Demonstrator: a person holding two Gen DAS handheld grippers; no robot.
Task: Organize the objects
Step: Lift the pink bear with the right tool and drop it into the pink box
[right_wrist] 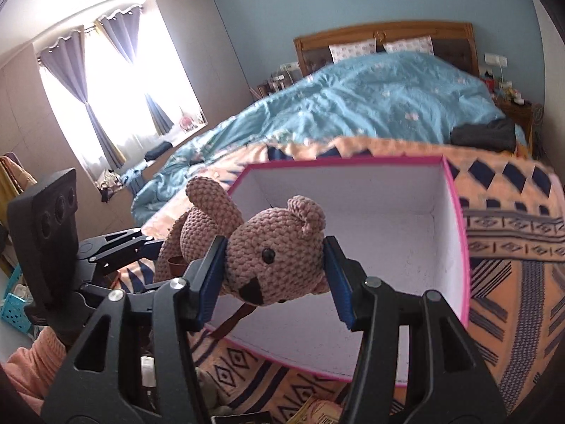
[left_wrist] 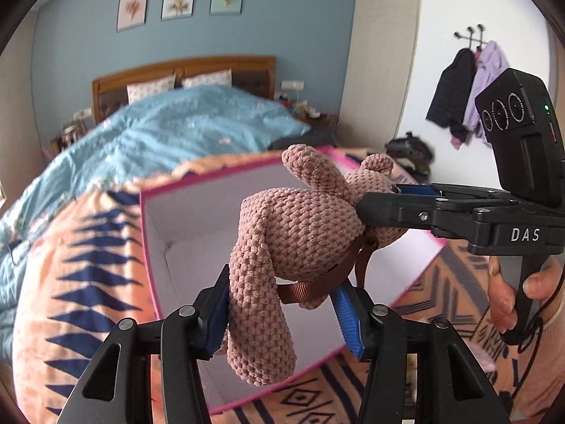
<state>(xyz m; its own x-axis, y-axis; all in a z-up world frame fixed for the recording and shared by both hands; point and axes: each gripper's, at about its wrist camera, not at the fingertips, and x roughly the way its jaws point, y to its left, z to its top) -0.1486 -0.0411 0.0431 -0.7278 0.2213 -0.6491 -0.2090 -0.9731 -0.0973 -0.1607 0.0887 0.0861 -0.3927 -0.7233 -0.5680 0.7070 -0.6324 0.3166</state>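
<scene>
Left gripper clamped on leg of pink knitted teddy bear, brown ribbon trailing from bear's neck. Bear held in air over open pink-edged box with white interior, box sitting on orange patterned blanket. Right gripper clenched on bear's head, pads pressing both sides.

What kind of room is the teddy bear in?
A bedroom, most likely: there is a bed with a blue quilt and pillows, curtains at the window, and coats on wall hooks.
</scene>
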